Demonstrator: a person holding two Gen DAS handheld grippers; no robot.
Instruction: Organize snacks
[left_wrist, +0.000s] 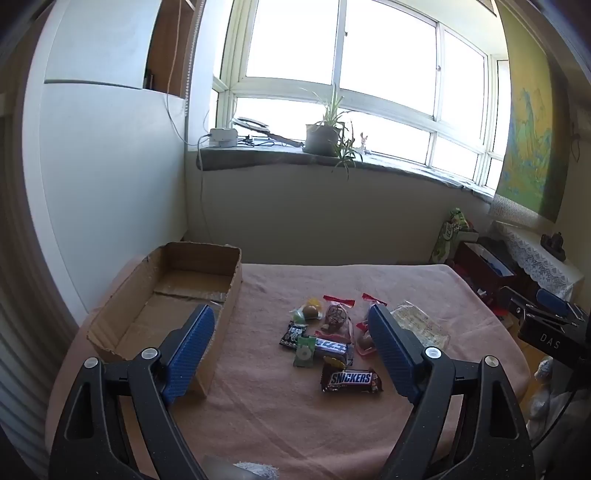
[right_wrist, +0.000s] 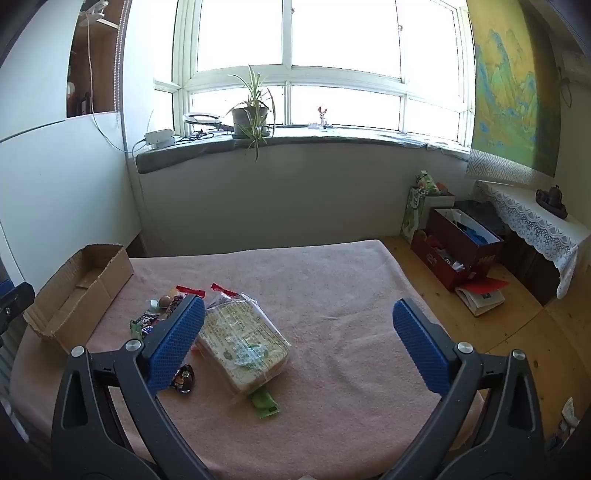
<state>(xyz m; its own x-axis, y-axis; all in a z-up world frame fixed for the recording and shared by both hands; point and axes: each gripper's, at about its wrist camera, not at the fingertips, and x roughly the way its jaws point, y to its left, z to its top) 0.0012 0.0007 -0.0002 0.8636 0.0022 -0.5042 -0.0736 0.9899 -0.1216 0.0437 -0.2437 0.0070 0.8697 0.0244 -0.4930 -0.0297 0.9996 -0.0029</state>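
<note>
Both grippers spread wide, nothing held: left gripper (left_wrist: 291, 347), right gripper (right_wrist: 299, 339). Snickers bar (left_wrist: 351, 380) nearest on the pink cloth (left_wrist: 280, 417), snack pile (left_wrist: 325, 328) just beyond, cracker pack (right_wrist: 242, 341) beside it. Cardboard box (left_wrist: 166, 295) far left, empty.

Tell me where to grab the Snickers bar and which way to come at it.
Grip the Snickers bar across its short width at mid-length, one pad on each long edge, coming down from above. It lies flat on the pink cloth with its long axis running left to right and its near side clear. The left gripper hangs open above the pile, probably closest.
</note>
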